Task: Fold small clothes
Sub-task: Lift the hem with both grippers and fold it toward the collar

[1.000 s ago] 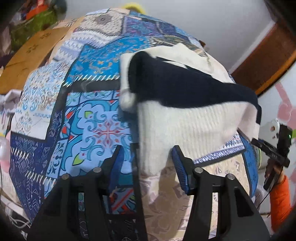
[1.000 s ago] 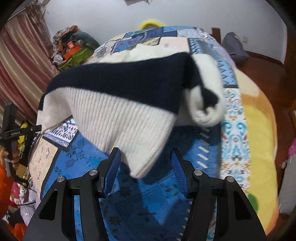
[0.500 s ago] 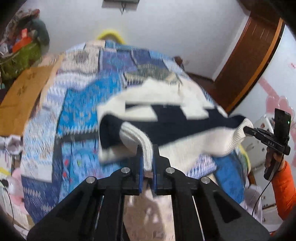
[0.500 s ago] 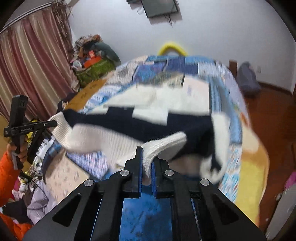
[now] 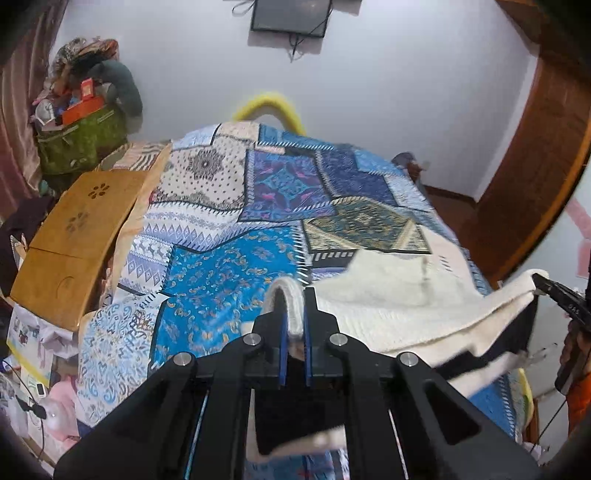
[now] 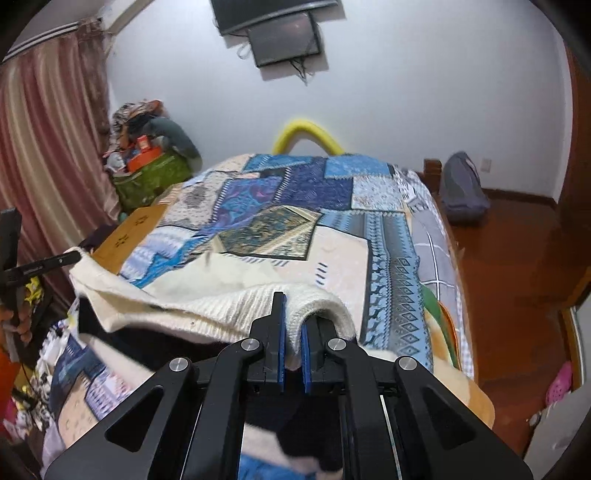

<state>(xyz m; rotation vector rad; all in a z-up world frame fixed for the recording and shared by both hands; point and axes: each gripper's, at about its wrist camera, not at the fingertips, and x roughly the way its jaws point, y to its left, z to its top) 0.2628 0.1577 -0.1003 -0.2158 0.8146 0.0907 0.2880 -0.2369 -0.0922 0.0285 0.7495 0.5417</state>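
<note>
bed (image 5: pixel 229 266) fills the middle of both views, covered by a patchwork quilt (image 6: pixel 384 236) in blues, creams and a dark green diamond panel. white wall behind, dark screen (image 5: pixel 290 14) mounted high on it. wooden door (image 5: pixel 535 177) at the right of the left wrist view; pink curtain (image 6: pixel 44 155) at the left of the right wrist view. green bag (image 5: pixel 79 144) piled with clutter in the far corner, wooden lap table (image 5: pixel 79 236) on the quilt's left edge, grey backpack (image 6: pixel 461 192) on the wood floor by the wall.

sweater (image 5: pixel 399 306), cream knit with a dark navy band, held up off the quilt near the bed's near end, stretched between the two tools, lower part hanging below them. some motion blur on the hanging cloth.

left gripper (image 5: pixel 293 332): blue pads clamped on a folded cream ribbed edge of the sweater, a loop of knit standing up between the fingertips.

right gripper (image 6: pixel 293 332): blue pads likewise pinched tight on a cream ribbed edge, knit draping over both fingers.

each tool shows in the other's view at the sweater's far corner, with an orange sleeve (image 5: pixel 580 402) behind.
</note>
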